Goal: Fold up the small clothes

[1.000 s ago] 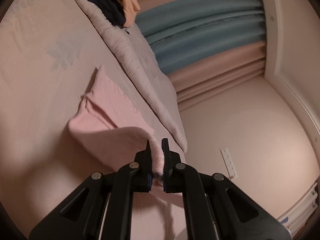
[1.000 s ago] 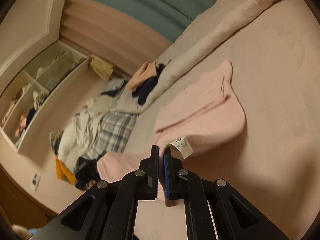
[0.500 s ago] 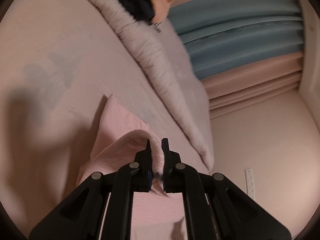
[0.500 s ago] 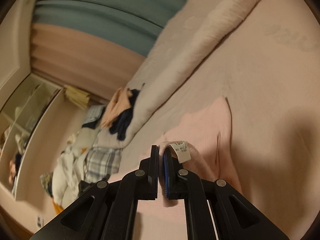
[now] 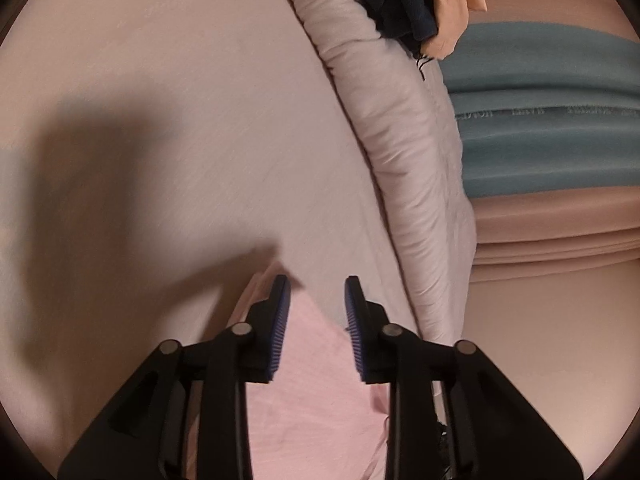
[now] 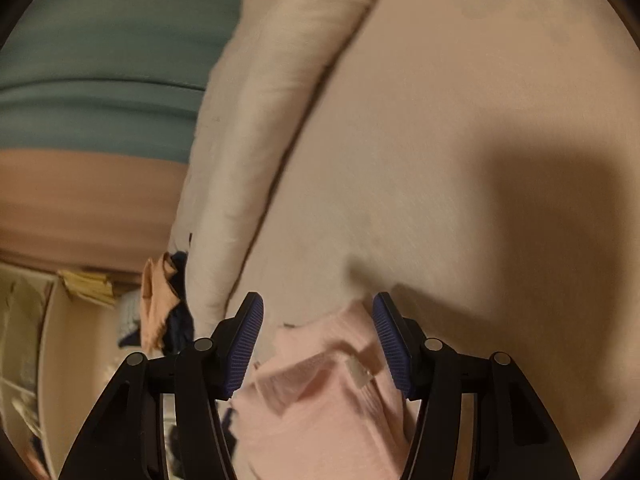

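Observation:
A small pink garment point(image 5: 312, 380) lies folded over on the pale pink bed sheet point(image 5: 180, 100). My left gripper point(image 5: 316, 292) hovers just above its far corner; its jaws are opening and the cloth lies below them, untouched by the blue pads. In the right wrist view the same pink garment point(image 6: 320, 392) shows a white label point(image 6: 358, 372) on its upper layer. My right gripper point(image 6: 318, 312) is over that edge with its jaws opening wide, and the fabric rests loose between and under them.
A rolled grey-white duvet point(image 5: 400, 160) runs along the bed's far side. Dark navy and peach clothes point(image 5: 420, 4) are piled on it. Teal and peach curtains point(image 5: 552, 140) hang behind. Shelves with clutter point(image 6: 32, 340) stand at the right view's lower left.
Both grippers carried the garment's edge forward and down over the rest of it, then let go. Their jaws, shut on the cloth before, now stand apart.

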A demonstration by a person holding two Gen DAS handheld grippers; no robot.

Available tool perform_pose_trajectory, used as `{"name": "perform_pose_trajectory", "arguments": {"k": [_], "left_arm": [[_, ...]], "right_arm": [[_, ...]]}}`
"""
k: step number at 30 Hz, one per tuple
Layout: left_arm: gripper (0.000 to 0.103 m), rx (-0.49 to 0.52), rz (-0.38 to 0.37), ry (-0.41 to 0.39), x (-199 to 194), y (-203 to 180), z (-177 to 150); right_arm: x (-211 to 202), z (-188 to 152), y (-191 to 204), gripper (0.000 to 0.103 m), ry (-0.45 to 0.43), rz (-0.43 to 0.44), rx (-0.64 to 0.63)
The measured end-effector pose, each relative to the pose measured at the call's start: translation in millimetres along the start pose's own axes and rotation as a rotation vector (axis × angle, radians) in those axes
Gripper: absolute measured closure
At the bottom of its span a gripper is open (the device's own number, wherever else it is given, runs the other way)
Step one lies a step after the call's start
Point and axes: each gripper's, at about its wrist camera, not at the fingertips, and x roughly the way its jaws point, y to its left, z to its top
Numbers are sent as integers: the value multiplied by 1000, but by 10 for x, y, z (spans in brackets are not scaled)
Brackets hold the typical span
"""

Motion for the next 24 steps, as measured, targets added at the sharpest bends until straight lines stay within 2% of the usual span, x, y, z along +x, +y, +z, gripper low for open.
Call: {"name": "perform_pose_trajectory", "arguments": {"k": [3, 5, 8, 11, 12, 17, 20, 24], "left_arm": [[71, 45, 21, -23, -153, -15, -16], [71, 98, 31, -26, -211, -86, -72], [70, 214, 33, -3, -431, -125, -205], [54, 275, 57, 19, -592, -44, -375], [54, 295, 65, 34, -654, 8, -450], [54, 342, 111, 77, -939, 373, -838], [54, 362, 146, 117, -950, 517, -1059], [57, 395, 149, 194, -833, 602, -1338]], "right_arm": [[-90, -40, 27, 45, -9, 26, -26], [-122, -88, 111, 45, -2, -20, -130], [-195, -233, 277, 45, 33, -110, -357], [-257, -393, 373, 45, 22, -241, -529], [-269, -459, 349, 45, 42, -271, -547], [-454, -745, 53, 45, 137, -252, -567], [-545, -897, -56, 45, 160, -257, -556], [-612, -990, -98, 45, 191, -285, -532]]}}
